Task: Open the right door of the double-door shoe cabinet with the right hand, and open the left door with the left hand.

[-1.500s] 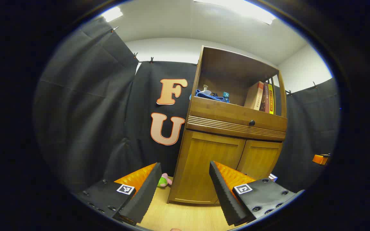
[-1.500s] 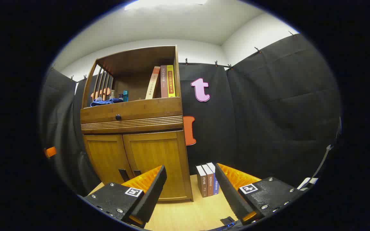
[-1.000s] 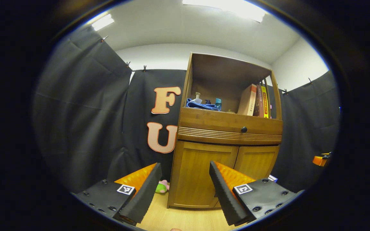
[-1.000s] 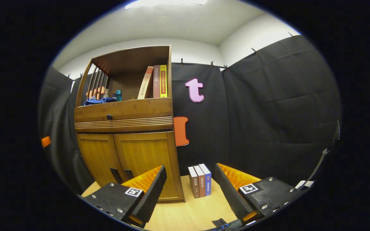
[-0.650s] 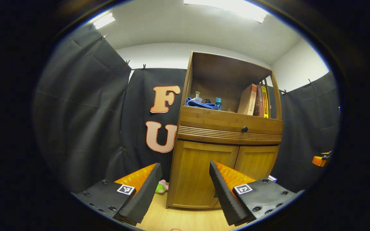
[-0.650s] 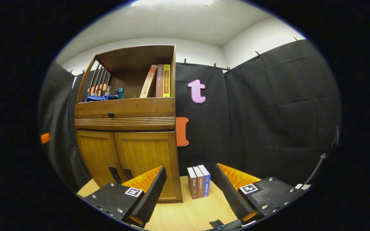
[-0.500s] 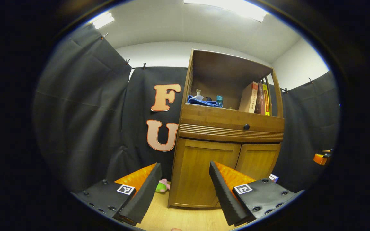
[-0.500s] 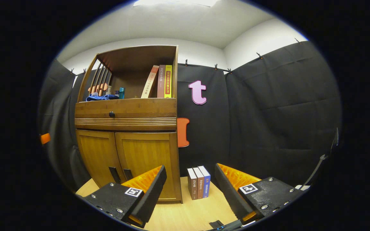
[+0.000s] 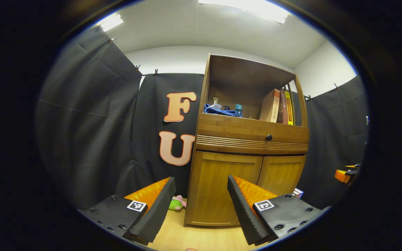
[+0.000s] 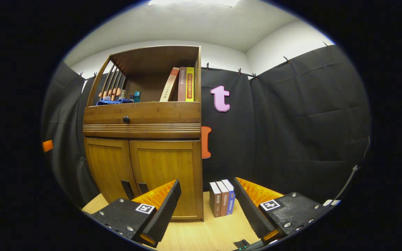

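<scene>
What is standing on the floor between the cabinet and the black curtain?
Three books stand upright on the wooden floor in the right gripper view, right beside the cabinet, with the black curtain behind them.

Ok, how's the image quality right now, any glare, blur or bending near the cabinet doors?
Left gripper view: sharp, ceiling light blown out, cabinet edges bowed by the fisheye, doors evenly lit. Right gripper view: sharp too, door handles clear, no glare on the wood, ceiling glare at the top, cloth wall curved toward the rim.
</scene>
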`<action>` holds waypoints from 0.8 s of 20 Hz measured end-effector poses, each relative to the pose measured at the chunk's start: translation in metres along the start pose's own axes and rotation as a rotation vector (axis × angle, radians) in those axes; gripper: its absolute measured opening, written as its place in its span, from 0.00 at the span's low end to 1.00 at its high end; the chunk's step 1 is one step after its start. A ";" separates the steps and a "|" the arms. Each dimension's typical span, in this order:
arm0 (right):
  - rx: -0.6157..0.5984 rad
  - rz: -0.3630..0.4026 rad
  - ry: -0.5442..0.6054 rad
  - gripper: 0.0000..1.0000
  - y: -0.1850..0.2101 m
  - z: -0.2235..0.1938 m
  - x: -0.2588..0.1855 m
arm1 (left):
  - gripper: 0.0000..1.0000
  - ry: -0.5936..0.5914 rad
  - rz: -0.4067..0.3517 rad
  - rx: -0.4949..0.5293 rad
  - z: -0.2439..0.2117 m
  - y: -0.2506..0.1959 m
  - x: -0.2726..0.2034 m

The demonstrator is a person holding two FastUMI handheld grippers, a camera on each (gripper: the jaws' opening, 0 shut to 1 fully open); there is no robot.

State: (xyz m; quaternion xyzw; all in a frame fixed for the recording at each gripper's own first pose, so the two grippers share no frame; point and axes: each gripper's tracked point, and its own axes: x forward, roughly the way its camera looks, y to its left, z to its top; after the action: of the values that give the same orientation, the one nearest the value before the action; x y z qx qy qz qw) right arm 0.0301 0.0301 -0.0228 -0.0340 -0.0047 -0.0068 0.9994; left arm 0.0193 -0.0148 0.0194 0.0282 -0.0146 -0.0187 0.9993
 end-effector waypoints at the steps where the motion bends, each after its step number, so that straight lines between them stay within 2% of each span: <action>1: 0.008 0.013 0.007 1.00 0.009 -0.007 0.005 | 0.98 0.000 0.001 0.001 0.000 0.002 -0.002; 2: 0.017 0.028 0.012 1.00 0.018 -0.015 0.010 | 0.96 0.000 0.003 0.002 0.000 0.004 -0.002; 3: 0.023 0.044 0.019 0.94 0.029 -0.023 0.016 | 0.97 -0.001 0.004 0.002 0.000 0.005 -0.003; 13: 0.056 0.171 0.094 0.94 0.123 -0.109 0.070 | 0.96 0.002 0.061 0.040 0.000 0.042 -0.017; 14: 0.051 0.176 0.104 0.97 0.131 -0.120 0.077 | 0.96 0.003 0.067 0.045 0.000 0.045 -0.018; 16: 0.037 0.193 0.108 0.94 0.148 -0.134 0.090 | 0.96 0.008 0.077 0.049 -0.001 0.052 -0.020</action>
State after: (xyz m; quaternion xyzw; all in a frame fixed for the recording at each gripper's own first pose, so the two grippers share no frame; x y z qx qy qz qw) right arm 0.1236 0.1672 -0.1661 -0.0152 0.0523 0.0875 0.9947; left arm 0.0010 0.0376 0.0210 0.0522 -0.0121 0.0204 0.9984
